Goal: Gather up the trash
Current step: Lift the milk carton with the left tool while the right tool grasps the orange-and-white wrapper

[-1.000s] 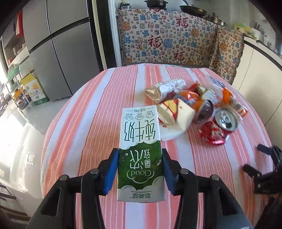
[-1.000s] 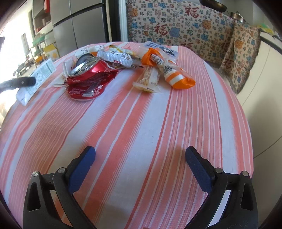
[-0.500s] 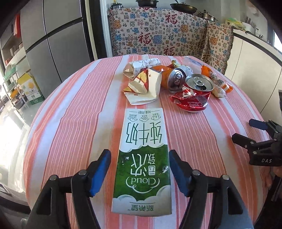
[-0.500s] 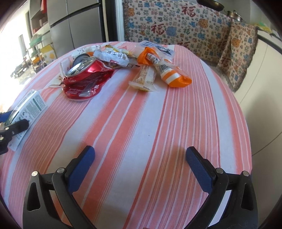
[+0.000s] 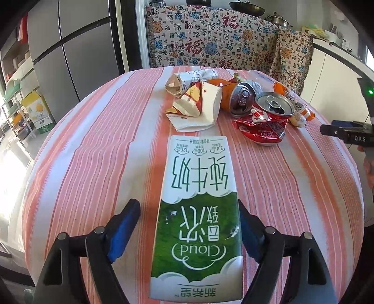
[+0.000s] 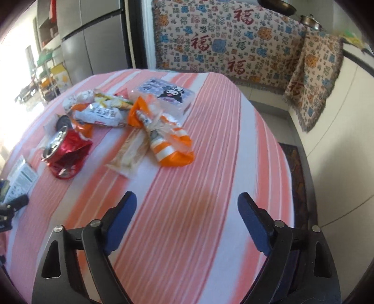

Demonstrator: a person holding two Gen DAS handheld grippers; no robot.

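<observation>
- Evidently the milk carton (image 5: 196,219), gripped a second ago, has been let down flat on the striped surface (image 5: 93,163), short of the trash pile (image 5: 233,105).
- The left tongs (image 5: 189,224) have just been opening; the carton lies between the pads, the left pad clearly apart.
- The right tongs (image 6: 187,222) have just been narrowing, are still wide, and hold nothing; the orange wrapper (image 6: 173,149) lies ahead.

Home kitchen, tall grey fridge (image 5: 77,58) at far left, pans (image 5: 246,5) on a counter draped with patterned cloth (image 5: 210,44), white cabinets (image 5: 336,77) at right, round bench (image 5: 93,163) under a striped cloth, storage shelves (image 5: 16,98) by a bright window
</observation>
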